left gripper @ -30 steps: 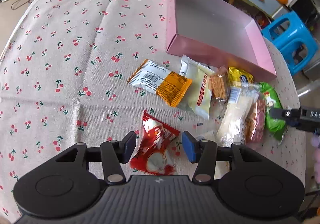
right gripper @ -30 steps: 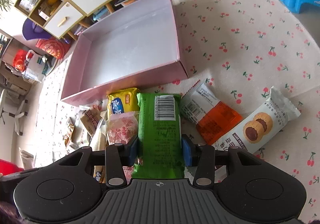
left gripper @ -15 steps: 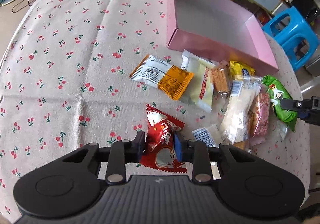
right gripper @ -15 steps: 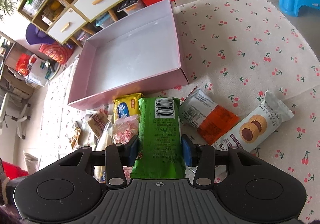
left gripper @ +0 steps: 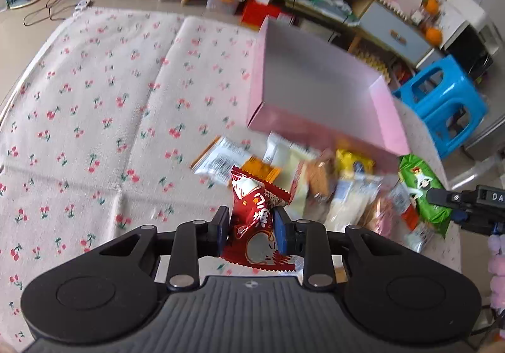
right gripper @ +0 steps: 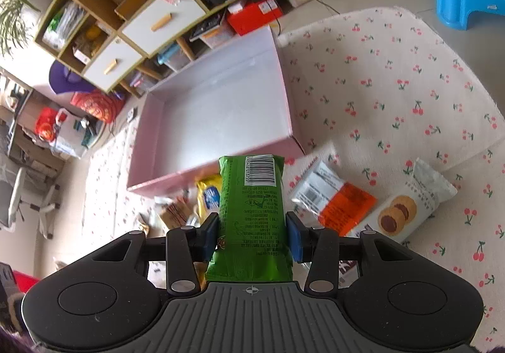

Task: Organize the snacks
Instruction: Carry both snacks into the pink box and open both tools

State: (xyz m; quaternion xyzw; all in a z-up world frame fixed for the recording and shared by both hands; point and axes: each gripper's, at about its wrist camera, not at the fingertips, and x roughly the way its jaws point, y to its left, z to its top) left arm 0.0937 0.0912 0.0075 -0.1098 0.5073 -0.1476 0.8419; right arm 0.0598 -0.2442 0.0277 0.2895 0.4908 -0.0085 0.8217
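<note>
Cherry-print cloth (left gripper: 94, 119) covers the tabletop. Pink cardboard box (right gripper: 221, 107) sits on it, open-topped, interior bare and pale. Loose snack pile (left gripper: 341, 182) lies just in front of the box's near wall; blurred in the left wrist view. Round-biscuit packet (right gripper: 407, 208), white wrapper, lies flat on the cloth to the right of the pile, touching an orange-and-white packet (right gripper: 334, 195) beside it.

Right gripper (right gripper: 252, 236): clenched on the green snack packet (right gripper: 252, 211), fingers pressing both long edges, barcode end pointing toward the box. Packet held above the pile, its far end overlapping the box's near wall in the right wrist view.

Left gripper (left gripper: 251, 228): clamped on the red snack packet (left gripper: 255, 220), which stands up between the fingers, crimped top end uppermost, raised off the cloth near the pile.
</note>
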